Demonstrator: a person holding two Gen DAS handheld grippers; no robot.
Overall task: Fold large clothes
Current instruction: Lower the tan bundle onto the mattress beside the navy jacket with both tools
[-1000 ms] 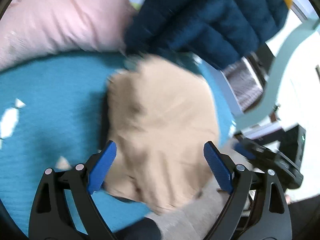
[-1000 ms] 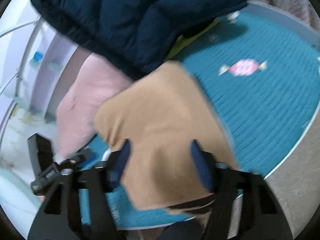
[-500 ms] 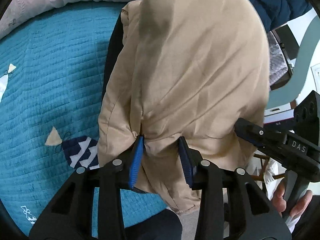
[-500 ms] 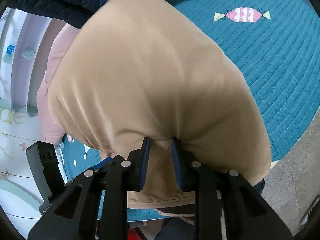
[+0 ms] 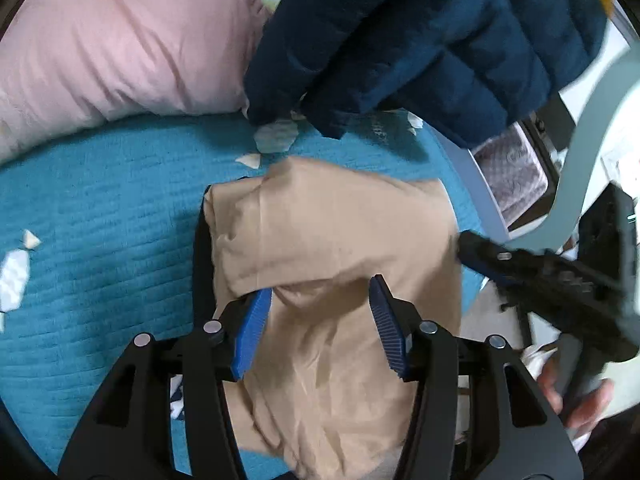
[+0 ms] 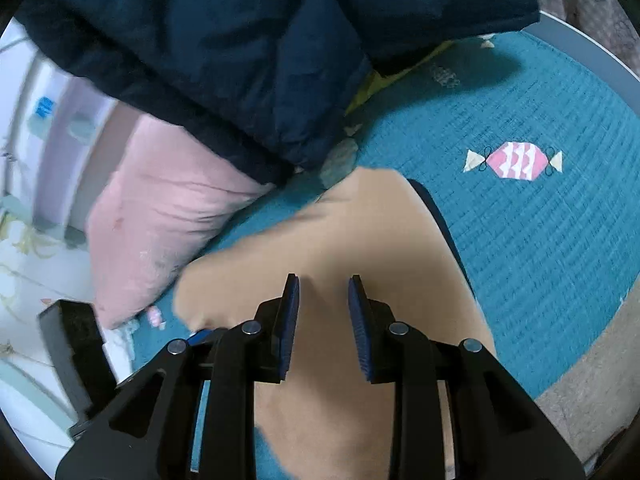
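On the teal quilted mat, the folded tan garment lies directly ahead of both claws, long axis toward you; your left claw is opening, cloth unpinched, right claw narrowly parted, released.

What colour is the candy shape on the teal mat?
Pink and white candy shape, with cream ends; clearest in the right wrist view.
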